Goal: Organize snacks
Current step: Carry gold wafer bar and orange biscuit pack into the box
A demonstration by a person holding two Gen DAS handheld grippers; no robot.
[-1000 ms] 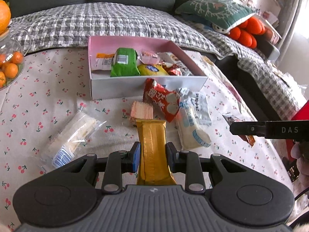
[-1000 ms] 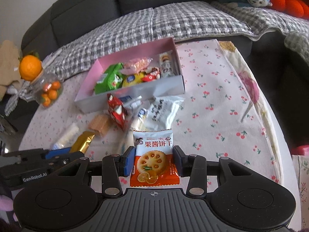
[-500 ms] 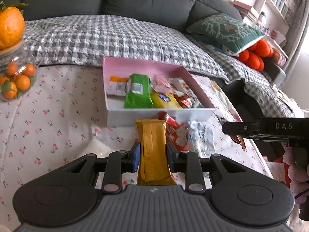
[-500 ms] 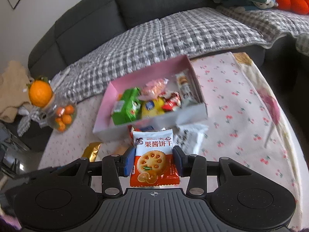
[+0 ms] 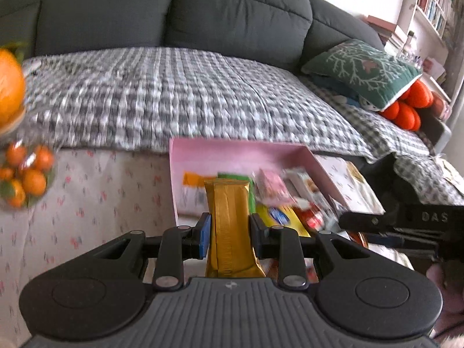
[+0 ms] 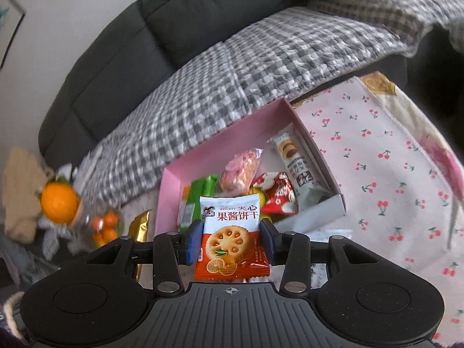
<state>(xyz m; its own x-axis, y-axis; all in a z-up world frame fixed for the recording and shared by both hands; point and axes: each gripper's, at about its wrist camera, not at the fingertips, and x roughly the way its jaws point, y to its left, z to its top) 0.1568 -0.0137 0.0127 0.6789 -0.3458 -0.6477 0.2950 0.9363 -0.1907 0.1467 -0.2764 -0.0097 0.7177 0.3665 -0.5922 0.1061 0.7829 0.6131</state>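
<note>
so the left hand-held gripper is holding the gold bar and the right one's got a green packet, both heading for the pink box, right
Not quite. The right hand-held gripper is shut on an orange-and-white biscuit packet, not a green one, as the right wrist view shows; the green packet already lies in the pink box. The left hand-held gripper does hold the gold bar.

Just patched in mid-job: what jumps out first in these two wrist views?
Each gripper carries a snack: the left gripper is shut on a gold bar, the right gripper on an orange biscuit packet. Just beyond both sits the open pink box, already holding several snacks, on the cherry-print tablecloth before a grey sofa.
</note>
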